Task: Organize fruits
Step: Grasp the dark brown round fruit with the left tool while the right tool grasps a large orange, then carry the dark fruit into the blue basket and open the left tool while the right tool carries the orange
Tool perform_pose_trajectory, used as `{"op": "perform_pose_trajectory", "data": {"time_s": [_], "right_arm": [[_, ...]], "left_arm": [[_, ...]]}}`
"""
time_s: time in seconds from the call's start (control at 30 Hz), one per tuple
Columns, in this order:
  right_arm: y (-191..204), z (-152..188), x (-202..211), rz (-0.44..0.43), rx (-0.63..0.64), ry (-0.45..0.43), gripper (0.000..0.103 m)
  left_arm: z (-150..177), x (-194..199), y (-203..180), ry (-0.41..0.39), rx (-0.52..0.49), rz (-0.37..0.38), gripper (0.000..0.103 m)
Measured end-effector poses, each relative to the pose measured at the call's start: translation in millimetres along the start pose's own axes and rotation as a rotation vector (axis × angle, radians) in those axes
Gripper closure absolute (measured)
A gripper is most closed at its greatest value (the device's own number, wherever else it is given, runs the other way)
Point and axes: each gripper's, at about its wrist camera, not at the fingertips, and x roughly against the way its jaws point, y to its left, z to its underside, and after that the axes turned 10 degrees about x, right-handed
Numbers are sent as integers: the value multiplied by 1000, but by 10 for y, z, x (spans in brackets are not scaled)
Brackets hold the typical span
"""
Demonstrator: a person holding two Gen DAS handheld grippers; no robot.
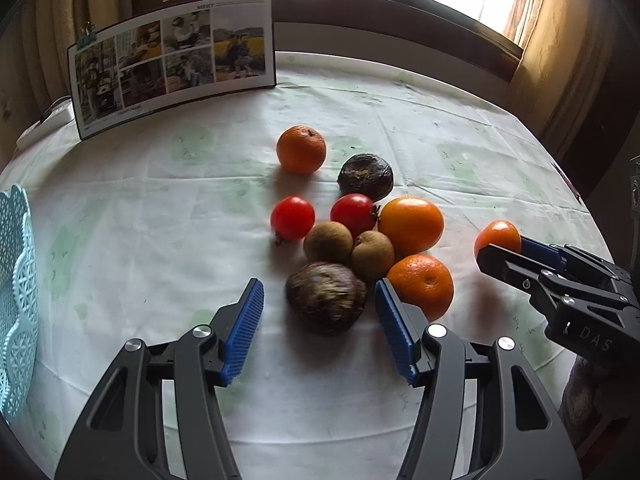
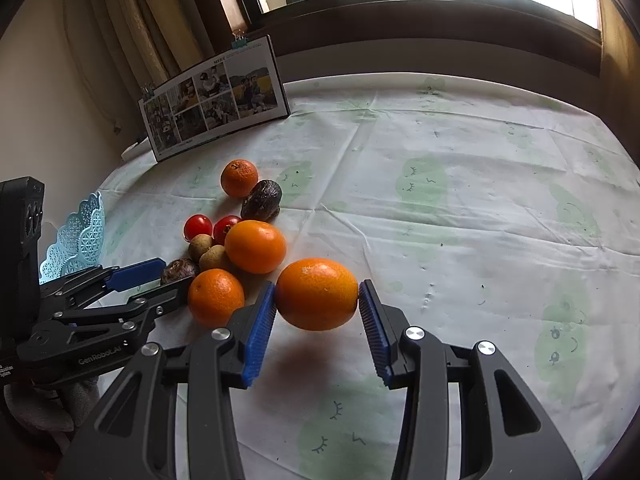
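Beside the heap of fruit (image 1: 352, 232) on the pale printed tablecloth (image 2: 460, 208), we hold one orange (image 2: 316, 299) clamped between the blue pads of the right gripper (image 2: 318, 312), clear of the cloth with its shadow lying beneath it, and just to the right of the heap as the right wrist camera sees it. We judge it is carried this way, gripped across its middle, so that it cannot roll while it goes to wherever the fruit is being sorted. The left gripper (image 1: 320, 320) waits with its fingers wide apart on either side of a dark, rough-skinned fruit (image 1: 326, 298) at the near edge of the heap; the pads do not appear to touch it, and we read this as lining up for the next pick. Around that fruit the heap holds two small brown fruits (image 1: 348, 248), two red tomatoes (image 1: 320, 216), a second dark fruit (image 1: 365, 177) and three more oranges (image 1: 410, 222), one of them (image 1: 301, 149) sitting a little apart at the far side. A pale blue lattice basket (image 1: 16, 280) stands well to the left of the heap, likely the place meant for the fruit, though we cannot see inside it. A photo calendar (image 1: 172, 60) leans beyond the heap, near the window
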Motion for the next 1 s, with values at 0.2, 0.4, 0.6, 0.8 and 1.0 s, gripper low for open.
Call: {"op": "perform_pose_trajectory", "data": {"time_s": [0.2,0.4,0.6,0.8,1.0], "right_arm": [[25,4,15,-3,7,-8,60],[14,7,35,3,0,-21,60],[36,-4,105,15,-8,-46,60],[126,-21,180,25,-11,-70,60],[310,-38,163,6,-6,-64,60]], "left_arm": [[28,-10,12,5,15,22,59],[66,150,64,-61,18,-36,59],[50,400,189,-155,26,-106,59],[16,638,406,-235,55,-180,59],[-2,851,660,-306,79,-241,59]]}}
